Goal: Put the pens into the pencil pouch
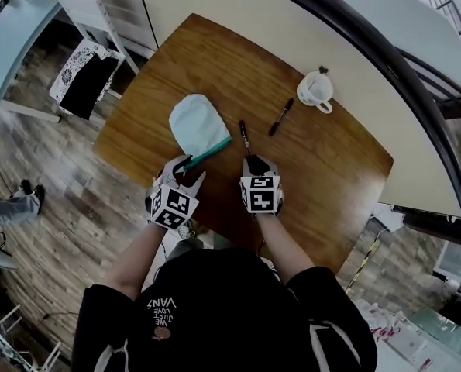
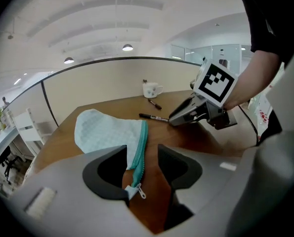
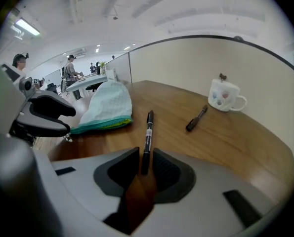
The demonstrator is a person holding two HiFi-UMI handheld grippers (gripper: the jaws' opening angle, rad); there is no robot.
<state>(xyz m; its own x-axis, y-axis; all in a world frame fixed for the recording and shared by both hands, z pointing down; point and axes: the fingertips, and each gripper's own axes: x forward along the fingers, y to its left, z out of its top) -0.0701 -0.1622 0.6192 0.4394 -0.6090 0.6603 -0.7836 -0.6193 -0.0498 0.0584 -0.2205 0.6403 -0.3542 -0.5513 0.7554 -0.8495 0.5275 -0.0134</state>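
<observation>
Right gripper view: right hand-held gripper (image 3: 146, 166), jaws apart; the near end of the near pen (image 3: 147, 130) stands between them with a gap on each side, and no pad presses on it.
Pen axis: runs straight ahead out of the jaw gap, in line with the way the gripper points, flat on the counter (image 3: 235, 147); the jaws stand across it, so closing should pinch the barrel squarely.
Left gripper view: left hand-held gripper (image 2: 142, 164), jaws apart; the zip end of the pencil pouch (image 2: 105, 132) lies between them, with the pull tab (image 2: 140, 192) just beside the left jaw. No clamp visible.
Pouch position: flat on the counter, just left of the near pen, with its zip edge (image 2: 142, 142) facing that pen; whether the zip is open cannot be told.
Second pen (image 3: 196, 118): farther out, slantwise, between the near pen and the mug (image 3: 225, 96), apart from both.
Nearer hand: right for both pens, left for the pouch.
Appearance, pens: slim, black; the near one carries a pale label band at mid-barrel.
Appearance, pouch: pale blue-green quilted cloth, teal zip, rounded far end, limp and lying flat.
</observation>
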